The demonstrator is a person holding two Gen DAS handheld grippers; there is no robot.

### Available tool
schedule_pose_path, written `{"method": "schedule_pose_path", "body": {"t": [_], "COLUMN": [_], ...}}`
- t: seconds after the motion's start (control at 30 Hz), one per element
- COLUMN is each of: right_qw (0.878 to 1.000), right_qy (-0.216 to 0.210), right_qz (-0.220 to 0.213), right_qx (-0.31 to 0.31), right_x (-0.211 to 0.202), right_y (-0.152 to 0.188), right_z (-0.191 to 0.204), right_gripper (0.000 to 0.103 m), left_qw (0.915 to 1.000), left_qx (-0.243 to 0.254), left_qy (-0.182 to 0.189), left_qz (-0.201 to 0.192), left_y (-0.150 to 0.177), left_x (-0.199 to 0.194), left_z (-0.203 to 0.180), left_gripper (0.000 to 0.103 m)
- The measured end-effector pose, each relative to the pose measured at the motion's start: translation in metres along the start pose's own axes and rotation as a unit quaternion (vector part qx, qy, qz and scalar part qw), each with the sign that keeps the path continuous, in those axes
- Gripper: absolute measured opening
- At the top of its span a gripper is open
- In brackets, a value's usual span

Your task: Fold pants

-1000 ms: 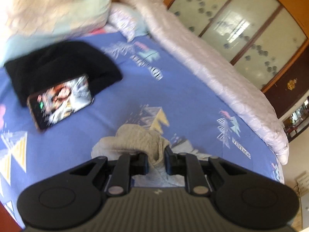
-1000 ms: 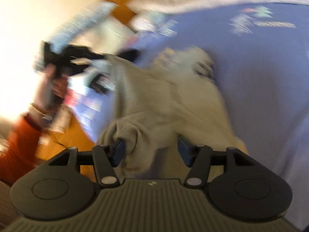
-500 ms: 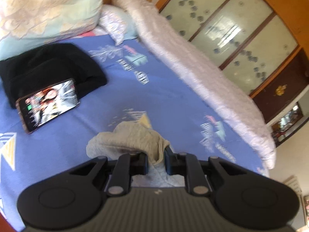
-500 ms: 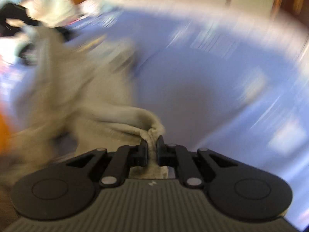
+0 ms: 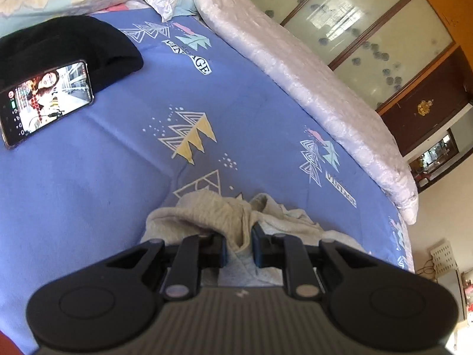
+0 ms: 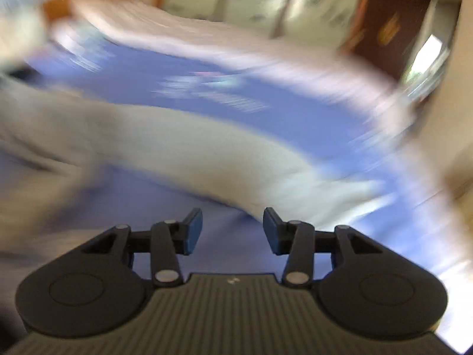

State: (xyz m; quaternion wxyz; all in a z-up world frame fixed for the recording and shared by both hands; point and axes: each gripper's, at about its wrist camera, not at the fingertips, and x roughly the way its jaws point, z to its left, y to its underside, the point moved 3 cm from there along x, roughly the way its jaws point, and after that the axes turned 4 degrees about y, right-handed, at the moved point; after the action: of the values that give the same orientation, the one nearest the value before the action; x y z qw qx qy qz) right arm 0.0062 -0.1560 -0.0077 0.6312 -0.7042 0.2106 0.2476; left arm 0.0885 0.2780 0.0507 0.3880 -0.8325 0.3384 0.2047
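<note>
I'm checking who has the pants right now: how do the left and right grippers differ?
The left gripper is shut on a fold of the grey pants; the right gripper holds nothing, its jaws opening over bare blue sheet. The left view is sharp, the right blurred. Both have blue pads.

Left gripper [image 5: 239,244] pinches grey pants [image 5: 212,216] over blue bedsheet [image 5: 251,112].

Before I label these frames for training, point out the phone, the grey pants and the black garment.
phone [image 5: 47,100], left wrist view, its lit screen.
grey pants [image 5: 207,210], left wrist view, bunched fold.
black garment [image 5: 68,41], left wrist view, its top.
</note>
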Motion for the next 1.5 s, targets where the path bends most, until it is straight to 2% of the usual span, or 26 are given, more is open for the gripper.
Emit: {"method": "schedule_pose_path", "body": {"t": [0.03,0.07,0.1,0.2,0.27,0.3,0.33,0.37,0.43,0.5,0.6,0.73,0.77,0.8,0.83,0.87,0.9,0.93,1.0,1.03,1.17,1.23,1.27,1.33,1.43,1.5], "right_qw": [0.996,0.985,0.974,0.956,0.949,0.946,0.945,0.947,0.943,0.948,0.956,0.974,0.973,0.971,0.967,0.951,0.937,0.926,0.919,0.919,0.939,0.945,0.946,0.945,0.943,0.945], "right_qy": [-0.075,-0.151,-0.203,-0.277,-0.295,-0.299,-0.297,-0.292,-0.300,-0.289,-0.251,-0.109,-0.077,-0.025,0.049,0.151,0.209,0.230,0.189,0.162,0.131,0.097,0.085,0.058,0.015,0.009], "right_qz": [0.016,0.038,0.056,0.085,0.098,0.111,0.122,0.123,0.125,0.094,0.039,-0.032,-0.040,-0.050,-0.055,-0.048,-0.038,-0.028,-0.027,-0.020,0.020,0.034,0.036,0.038,0.041,0.040], "right_qx": [0.038,0.069,0.079,0.055,0.044,0.051,0.058,0.059,0.077,0.098,0.146,0.196,0.214,0.233,0.246,0.264,0.279,0.298,0.346,0.360,0.318,0.311,0.310,0.319,0.330,0.324], "right_x": [-0.005,-0.007,-0.006,-0.004,0.012,0.023,0.032,0.033,0.018,0.004,-0.023,-0.058,-0.060,-0.061,-0.059,-0.056,-0.055,-0.055,-0.056,-0.055,-0.041,-0.031,-0.027,-0.021,-0.013,-0.005], "right_y": [0.007,0.015,0.020,0.029,0.028,0.028,0.028,0.023,0.016,0.001,-0.017,-0.039,-0.040,-0.039,-0.034,-0.025,-0.015,0.000,0.028,0.042,0.072,0.077,0.081,0.080,0.075,0.070], "right_z": [0.015,0.033,0.051,0.105,0.135,0.146,0.150,0.151,0.134,0.102,0.029,-0.096,-0.123,-0.152,-0.172,-0.194,-0.209,-0.222,-0.229,-0.227,-0.189,-0.164,-0.157,-0.138,-0.114,-0.104], "right_gripper": [0.049,0.049,0.051,0.069,0.069,0.060,0.044,0.018,0.017,0.017,0.017,0.020,0.027,0.042,0.052,0.062,0.061,0.061,0.061,0.061,0.061,0.061,0.061,0.061,0.063,0.071], "left_qw": [1.0000,1.0000,0.9999,0.9999,0.9999,0.9999,0.9999,0.9998,0.9999,0.9998,0.9995,0.9962,0.9944,0.9937,0.9927,0.9911,0.9884,0.9858,0.9837,0.9849,0.9946,0.9961,0.9966,0.9963,0.9909,0.9857], "left_qx": [0.000,-0.001,-0.001,0.004,0.004,0.002,0.001,0.000,-0.001,-0.004,-0.003,0.013,0.021,0.031,0.043,0.053,0.060,0.057,0.035,0.023,-0.039,-0.055,-0.057,-0.066,-0.100,-0.124], "left_qy": [0.001,0.004,0.007,0.008,0.008,0.008,0.009,0.011,0.012,0.015,0.030,0.075,0.086,0.083,0.076,0.072,0.071,0.072,0.077,0.079,0.055,0.040,0.032,0.020,0.047,0.060], "left_qz": [-0.002,-0.005,-0.007,-0.013,-0.013,-0.013,-0.013,-0.014,-0.012,-0.008,-0.001,0.042,0.057,0.069,0.083,0.099,0.120,0.141,0.159,0.152,0.079,0.057,0.050,0.051,0.077,0.097], "left_y": [-0.002,-0.004,-0.005,-0.007,-0.005,-0.005,-0.003,-0.002,0.002,0.006,0.021,0.066,0.081,0.096,0.112,0.126,0.140,0.152,0.162,0.161,0.131,0.114,0.107,0.100,0.102,0.111], "left_x": [-0.001,-0.002,-0.003,-0.007,-0.009,-0.009,-0.011,-0.012,-0.015,-0.019,-0.028,-0.031,-0.029,-0.027,-0.023,-0.019,-0.014,-0.011,-0.013,-0.018,-0.045,-0.048,-0.046,-0.037,-0.016,-0.002], "left_z": [-0.001,-0.001,-0.003,-0.009,-0.010,-0.012,-0.011,-0.009,-0.007,-0.004,-0.003,-0.017,-0.022,-0.027,-0.030,-0.033,-0.032,-0.028,-0.014,-0.005,0.034,0.047,0.052,0.057,0.061,0.059], "left_gripper": [0.015,0.015,0.015,0.015,0.015,0.015,0.015,0.015,0.015,0.015,0.015,0.017,0.021,0.024,0.028,0.034,0.035,0.035,0.035,0.036,0.048,0.049,0.053,0.062,0.070,0.081]}}
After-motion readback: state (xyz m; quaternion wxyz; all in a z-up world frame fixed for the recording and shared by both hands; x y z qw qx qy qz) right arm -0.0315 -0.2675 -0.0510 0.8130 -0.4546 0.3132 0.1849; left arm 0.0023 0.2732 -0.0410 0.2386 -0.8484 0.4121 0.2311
